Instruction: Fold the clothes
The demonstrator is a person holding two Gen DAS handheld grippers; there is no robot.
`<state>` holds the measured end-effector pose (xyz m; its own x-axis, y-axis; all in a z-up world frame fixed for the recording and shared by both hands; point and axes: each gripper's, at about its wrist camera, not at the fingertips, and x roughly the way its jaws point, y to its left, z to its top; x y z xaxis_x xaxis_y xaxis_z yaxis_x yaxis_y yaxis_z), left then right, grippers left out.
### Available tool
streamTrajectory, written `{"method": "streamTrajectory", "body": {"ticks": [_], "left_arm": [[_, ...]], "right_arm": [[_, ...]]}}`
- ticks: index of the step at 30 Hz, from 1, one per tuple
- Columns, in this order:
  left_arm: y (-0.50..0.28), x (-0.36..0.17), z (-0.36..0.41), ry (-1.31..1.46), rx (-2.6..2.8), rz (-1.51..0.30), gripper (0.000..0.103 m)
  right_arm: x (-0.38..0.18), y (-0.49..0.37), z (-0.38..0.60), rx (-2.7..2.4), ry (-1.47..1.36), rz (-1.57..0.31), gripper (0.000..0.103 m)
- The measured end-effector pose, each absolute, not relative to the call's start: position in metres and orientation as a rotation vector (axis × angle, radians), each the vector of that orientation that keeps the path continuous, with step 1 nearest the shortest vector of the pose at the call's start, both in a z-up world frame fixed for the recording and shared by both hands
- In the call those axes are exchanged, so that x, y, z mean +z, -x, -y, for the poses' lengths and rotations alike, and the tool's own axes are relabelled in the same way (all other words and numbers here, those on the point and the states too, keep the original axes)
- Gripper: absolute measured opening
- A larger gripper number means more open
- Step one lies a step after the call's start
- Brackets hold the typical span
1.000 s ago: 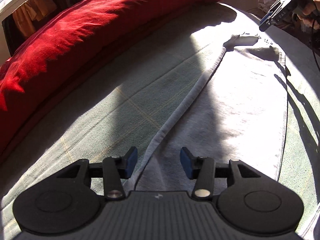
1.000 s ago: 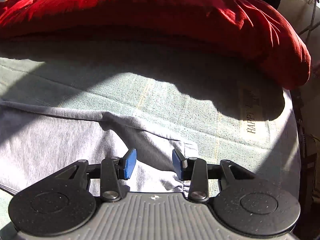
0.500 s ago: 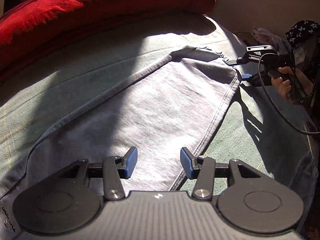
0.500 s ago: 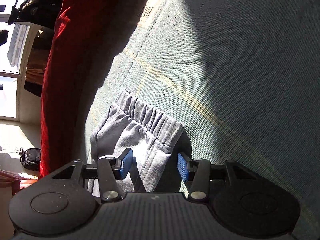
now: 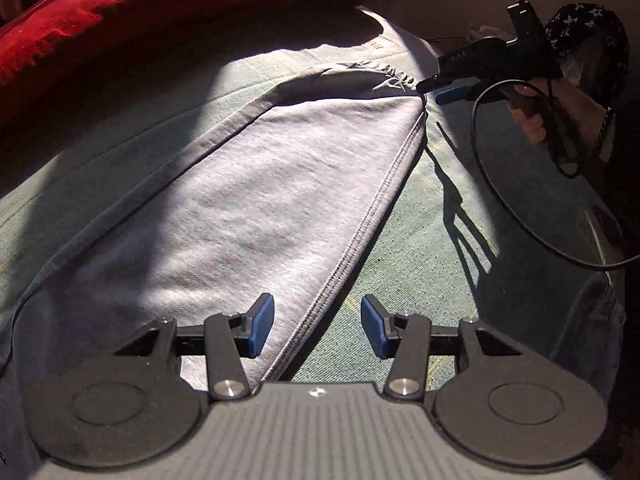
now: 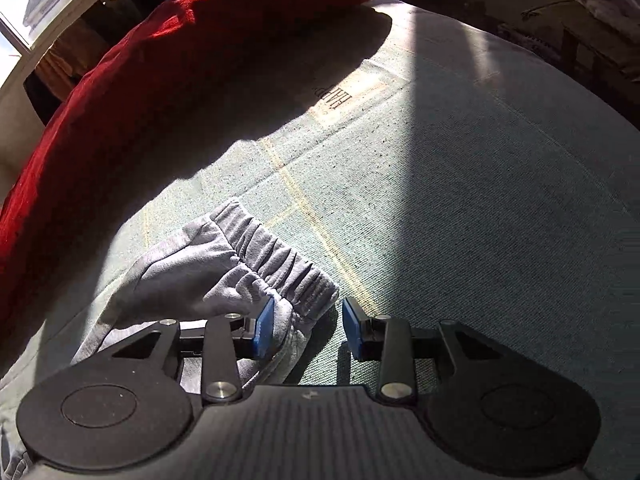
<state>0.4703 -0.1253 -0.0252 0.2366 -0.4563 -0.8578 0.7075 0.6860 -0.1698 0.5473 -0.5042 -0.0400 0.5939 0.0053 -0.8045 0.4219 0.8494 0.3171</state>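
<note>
Left wrist view: grey sweatpants (image 5: 248, 200) lay flat on the bed (image 5: 420, 240), spread from the near edge of the view out toward the red duvet (image 5: 140, 12), one stitched side seam running along their right edge. The left hand-held gripper (image 5: 317, 328) hovered over that seam, jaws spread and opening, pads clear of the cloth. At the far elastic cuff (image 5: 394, 74) the right hand-held gripper (image 5: 434, 90), gripped by a person's hand (image 5: 532, 116), reached in with its cable (image 5: 520, 216) trailing.

Right wrist view: the right hand-held gripper (image 6: 308, 330) straddled the edge of the gathered, ribbed cuff (image 6: 280, 264), which lay beside the red duvet (image 6: 160, 80). Jaws were closing with cloth between them; one pad touched fabric, the other stood clear.

Handling, as judged: soft brushed fleece, light, limp, prone to sag and wrinkle; not slippery on the woven green bedcover. Best taken at the thick elastic cuff and the seamed edge, where layers bunch firmly.
</note>
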Motion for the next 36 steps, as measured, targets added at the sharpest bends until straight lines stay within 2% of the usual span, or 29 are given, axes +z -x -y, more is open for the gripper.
{"method": "streamTrajectory", "body": {"ticks": [1,5,13,16,21,25,36], "left_arm": [[-0.471,-0.026,0.125,-0.279,-0.811,-1.057,0.056],[-0.475,-0.029,0.127,-0.285,-0.788,-1.043,0.056],[-0.469,-0.041,0.12,-0.251,-0.781,-1.054,0.057],[-0.462,-0.047,0.115,-0.262,-0.782,-1.077,0.056],[-0.445,-0.04,0.106,-0.277,-0.809,-1.072,0.056],[-0.425,-0.034,0.096,-0.311,-0.817,-1.08,0.056],[-0.367,-0.03,0.033,-0.387,-0.729,-1.109,0.057]], "right_arm": [[-0.03,-0.548,0.495,-0.261,-0.441,-0.884,0.043],[-0.01,-0.577,0.463,-0.12,-0.313,-0.841,0.045],[-0.074,-0.663,0.431,-0.085,-0.212,-0.973,0.041],[-0.069,-0.67,0.435,-0.081,-0.241,-0.961,0.042],[-0.034,-0.634,0.426,-0.021,-0.315,-0.935,0.046],[-0.028,-0.587,0.395,0.081,-0.357,-0.982,0.047],[-0.049,-0.497,0.276,0.444,-0.636,-1.146,0.047]]}}
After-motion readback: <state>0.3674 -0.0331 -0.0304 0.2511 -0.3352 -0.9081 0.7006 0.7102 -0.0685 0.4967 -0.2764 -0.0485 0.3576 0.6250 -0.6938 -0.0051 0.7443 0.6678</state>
